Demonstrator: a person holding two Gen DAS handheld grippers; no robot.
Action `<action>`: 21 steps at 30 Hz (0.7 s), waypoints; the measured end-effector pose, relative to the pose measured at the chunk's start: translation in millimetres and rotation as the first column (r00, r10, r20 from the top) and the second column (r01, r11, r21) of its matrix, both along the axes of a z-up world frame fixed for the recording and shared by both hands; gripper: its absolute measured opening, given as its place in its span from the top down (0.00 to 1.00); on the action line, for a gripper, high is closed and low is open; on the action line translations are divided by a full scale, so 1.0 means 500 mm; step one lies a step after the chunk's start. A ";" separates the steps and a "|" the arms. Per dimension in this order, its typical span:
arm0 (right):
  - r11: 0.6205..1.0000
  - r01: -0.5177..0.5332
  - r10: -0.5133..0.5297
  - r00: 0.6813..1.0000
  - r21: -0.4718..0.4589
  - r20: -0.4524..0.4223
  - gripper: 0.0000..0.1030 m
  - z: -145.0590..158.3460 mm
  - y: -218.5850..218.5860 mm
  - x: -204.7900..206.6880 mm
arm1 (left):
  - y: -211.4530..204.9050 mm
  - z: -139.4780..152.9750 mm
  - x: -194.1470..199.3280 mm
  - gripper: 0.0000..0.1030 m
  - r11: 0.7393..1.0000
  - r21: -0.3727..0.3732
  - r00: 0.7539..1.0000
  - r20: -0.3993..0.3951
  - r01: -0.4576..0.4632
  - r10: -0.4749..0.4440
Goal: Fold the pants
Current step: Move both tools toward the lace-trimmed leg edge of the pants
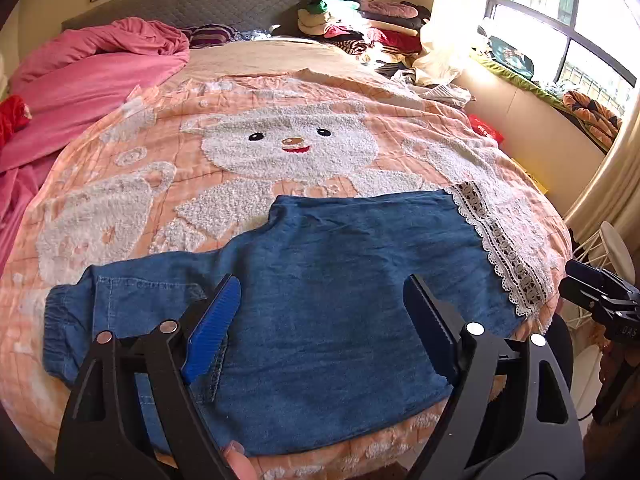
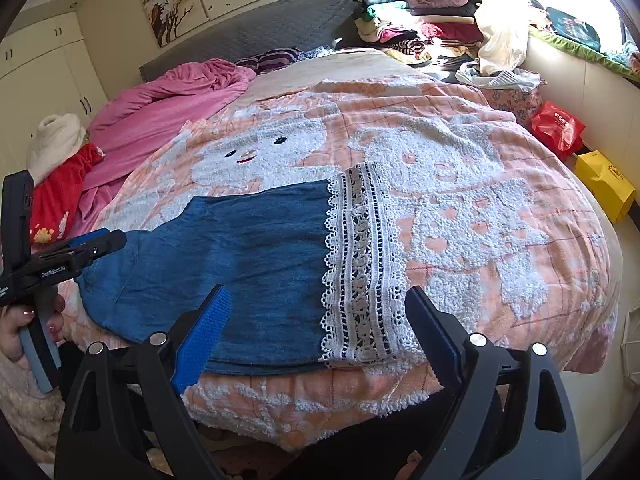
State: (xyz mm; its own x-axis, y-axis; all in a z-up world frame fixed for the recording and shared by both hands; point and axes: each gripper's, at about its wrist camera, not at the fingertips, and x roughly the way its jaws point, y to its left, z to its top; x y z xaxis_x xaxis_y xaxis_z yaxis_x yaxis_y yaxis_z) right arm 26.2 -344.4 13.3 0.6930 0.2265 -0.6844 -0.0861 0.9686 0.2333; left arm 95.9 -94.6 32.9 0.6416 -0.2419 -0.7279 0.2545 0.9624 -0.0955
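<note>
Right up close, the left tongs [image 1: 320,312] hang spread wide over the blue denim pants [image 1: 320,300], nothing between the 2 fingers, pads clear of the cloth. Over on the other side the right tongs [image 2: 316,328] are spread wide too, hovering above the white lace hem [image 2: 360,264] at the near edge of the bed, gripping nothing. The pants lie flat on the peach bear-pattern blanket [image 1: 240,128], folded over on themselves, elastic waistband [image 1: 60,320] out to the left, lace hem to the right, close to the foot of the bed. A hand [image 2: 16,328] shows at the left edge of the right view, wrapped round the handle of the left tongs. Further up the bed there's a rumpled pink quilt [image 1: 100,64] on the left, and a heap of clothes [image 1: 360,20] piled by the grey headboard [image 1: 200,4]. A red bag [image 2: 556,126] and a yellow bag [image 2: 604,184] sit on the floor beside the bed
</note>
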 end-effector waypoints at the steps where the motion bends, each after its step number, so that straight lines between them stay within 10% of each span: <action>1: 1.000 0.005 -0.005 1.000 -0.002 -0.001 0.15 0.000 -0.003 0.000 | -0.007 0.002 0.004 0.25 1.000 0.002 1.000 0.004 0.008 -0.008; 21: 0.998 0.057 -0.056 0.998 0.022 -0.043 0.15 -0.034 -0.036 0.009 | -0.138 -0.006 0.096 0.22 0.981 0.056 0.983 0.000 0.186 -0.186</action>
State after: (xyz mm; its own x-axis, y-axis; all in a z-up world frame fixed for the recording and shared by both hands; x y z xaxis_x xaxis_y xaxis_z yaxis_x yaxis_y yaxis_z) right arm 30.6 -362.4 -3.4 0.6754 0.2040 -0.7087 -0.0212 0.9660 0.2578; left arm 143.7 -163.7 30.1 0.5932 -0.3168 -0.7401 0.4296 0.9020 -0.0418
